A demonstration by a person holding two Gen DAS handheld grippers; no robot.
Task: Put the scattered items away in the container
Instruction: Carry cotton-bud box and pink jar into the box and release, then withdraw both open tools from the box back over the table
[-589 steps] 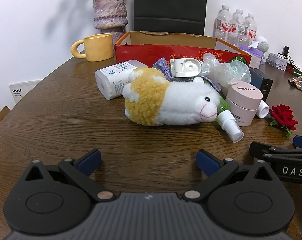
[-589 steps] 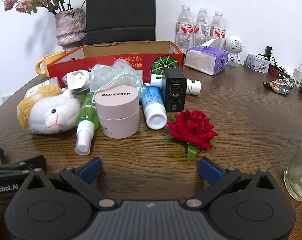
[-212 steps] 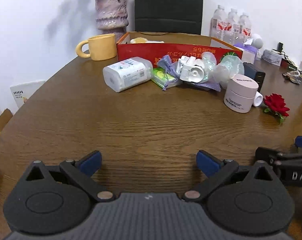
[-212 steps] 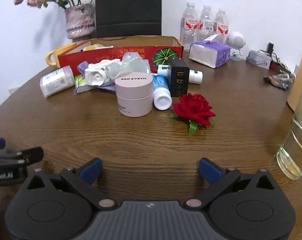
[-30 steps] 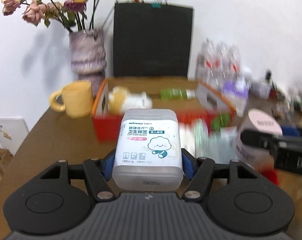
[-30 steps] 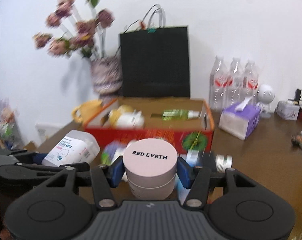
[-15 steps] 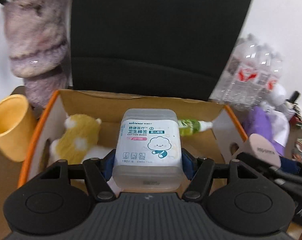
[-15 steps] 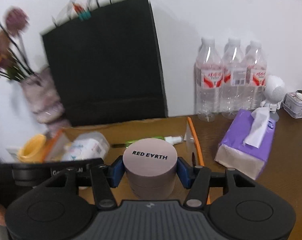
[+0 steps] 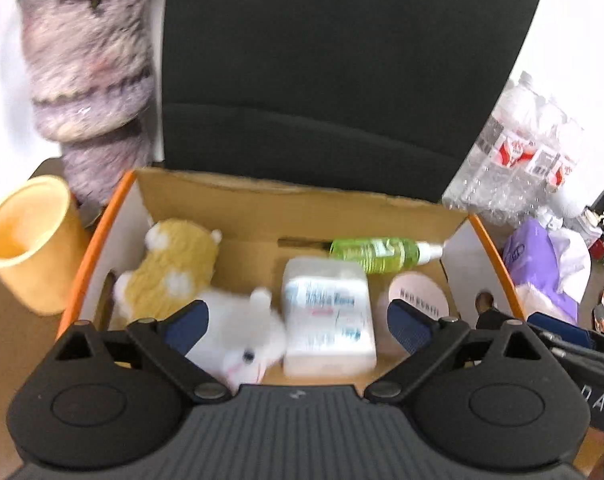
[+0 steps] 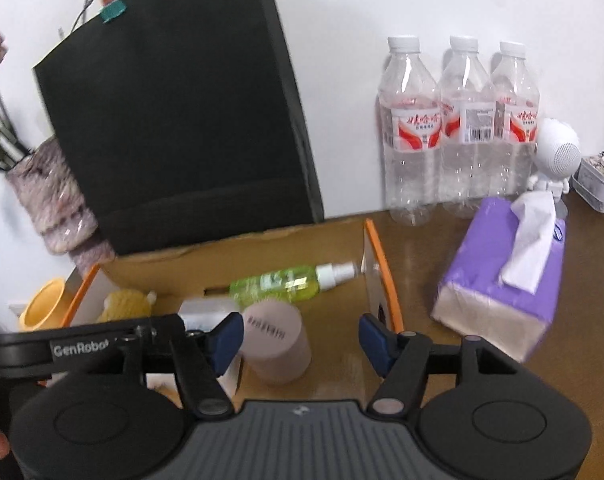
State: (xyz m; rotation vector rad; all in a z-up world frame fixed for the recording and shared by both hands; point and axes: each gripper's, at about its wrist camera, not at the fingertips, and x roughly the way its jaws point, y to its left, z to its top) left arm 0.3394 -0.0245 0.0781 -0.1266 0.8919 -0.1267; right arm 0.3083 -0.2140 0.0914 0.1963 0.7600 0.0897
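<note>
Both the left gripper (image 9: 298, 322) and right gripper (image 10: 300, 338) hang released above the orange-edged cardboard box (image 9: 298, 200), where the white cotton-bud tub (image 9: 327, 320), pink round jar (image 10: 276, 344), plush sheep (image 9: 182, 280) and green spray bottle (image 9: 375, 254) lie.

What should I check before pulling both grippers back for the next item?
1. Left gripper jaws open, nothing held: ok.
2. Right gripper jaws open, nothing held: ok.
3. Cotton bud box inside the cardboard box, beside the plush sheep: ok.
4. Pink jar inside, clear of the right jaws: ok.
5. Both dropped items settled: cannot tell, they look blurred.
6. Items left on the table: cannot tell, out of view.
</note>
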